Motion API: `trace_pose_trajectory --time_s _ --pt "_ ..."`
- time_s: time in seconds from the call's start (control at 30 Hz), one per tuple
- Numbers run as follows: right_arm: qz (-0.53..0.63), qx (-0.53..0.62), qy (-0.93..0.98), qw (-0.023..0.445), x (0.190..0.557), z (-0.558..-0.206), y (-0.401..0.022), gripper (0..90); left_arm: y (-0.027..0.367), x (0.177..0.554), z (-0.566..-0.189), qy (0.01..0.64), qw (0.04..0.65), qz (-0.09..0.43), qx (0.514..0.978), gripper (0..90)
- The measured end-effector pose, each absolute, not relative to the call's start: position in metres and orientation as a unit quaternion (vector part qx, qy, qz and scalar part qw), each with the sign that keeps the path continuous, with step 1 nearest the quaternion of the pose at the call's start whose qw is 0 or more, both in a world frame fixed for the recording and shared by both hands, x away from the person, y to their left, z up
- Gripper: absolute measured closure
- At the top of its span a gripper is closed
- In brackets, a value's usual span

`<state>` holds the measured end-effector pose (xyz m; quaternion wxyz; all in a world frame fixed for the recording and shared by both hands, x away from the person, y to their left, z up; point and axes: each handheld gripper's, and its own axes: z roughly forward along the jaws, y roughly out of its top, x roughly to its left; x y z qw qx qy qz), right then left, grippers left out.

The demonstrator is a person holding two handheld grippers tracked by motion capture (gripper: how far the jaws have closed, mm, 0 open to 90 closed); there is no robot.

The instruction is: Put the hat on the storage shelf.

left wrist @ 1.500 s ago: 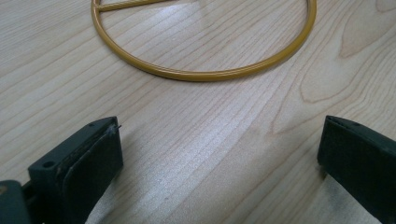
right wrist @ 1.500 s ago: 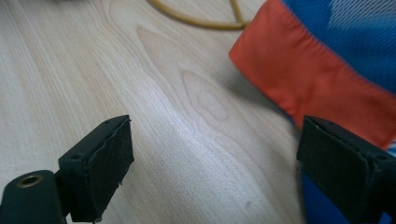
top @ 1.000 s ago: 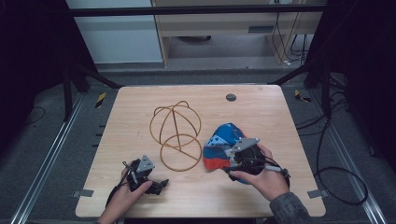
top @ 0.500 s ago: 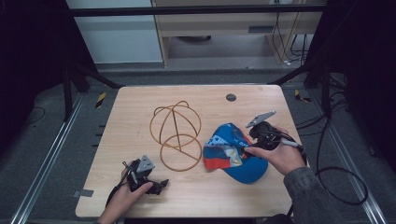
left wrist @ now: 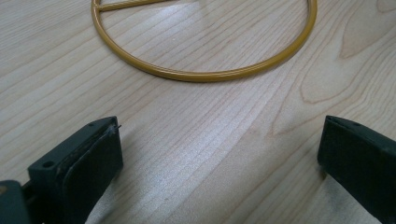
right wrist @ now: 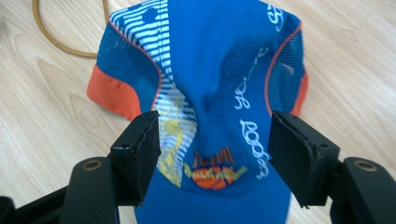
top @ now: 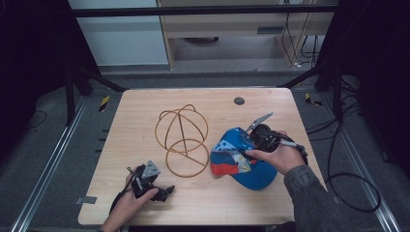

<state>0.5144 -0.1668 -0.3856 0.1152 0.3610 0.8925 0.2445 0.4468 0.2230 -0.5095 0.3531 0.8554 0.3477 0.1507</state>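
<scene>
Right tongs (right wrist: 212, 154) hang spread over the blue cap (right wrist: 210, 84); left tongs (left wrist: 219, 163) rest spread on the worktop (top: 135, 116) near the wire frame (top: 183, 140).

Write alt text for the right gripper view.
A blue cap with orange trim, white stripes and white lettering lies on a light wooden table, between the open black jaws of the right gripper, which rise from the bottom edge. A curve of gold wire stand shows at top left.
</scene>
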Motion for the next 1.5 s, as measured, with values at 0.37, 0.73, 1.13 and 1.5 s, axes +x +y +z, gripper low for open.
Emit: trace_pose_trajectory --time_s 0.37,0.73,1.13,1.5 --pt "0.232 0.378 0.892 0.091 0.527 -0.409 -0.160 44.7 0.223 0.447 -0.510 0.350 0.353 0.152 0.854 0.0" --pt "0.225 0.377 0.895 0.074 0.533 -0.416 -0.156 66.4 0.223 0.447 -0.510 0.349 0.353 0.152 0.854 0.0" --pt "0.225 0.369 0.900 0.059 0.532 -0.414 -0.156 89.5 0.223 0.447 -0.510 0.349 0.353 0.152 0.855 0.0" --pt "0.258 0.370 0.889 0.079 0.517 -0.377 -0.176 89.9 0.222 0.446 -0.510 0.352 0.355 0.153 0.852 0.0"
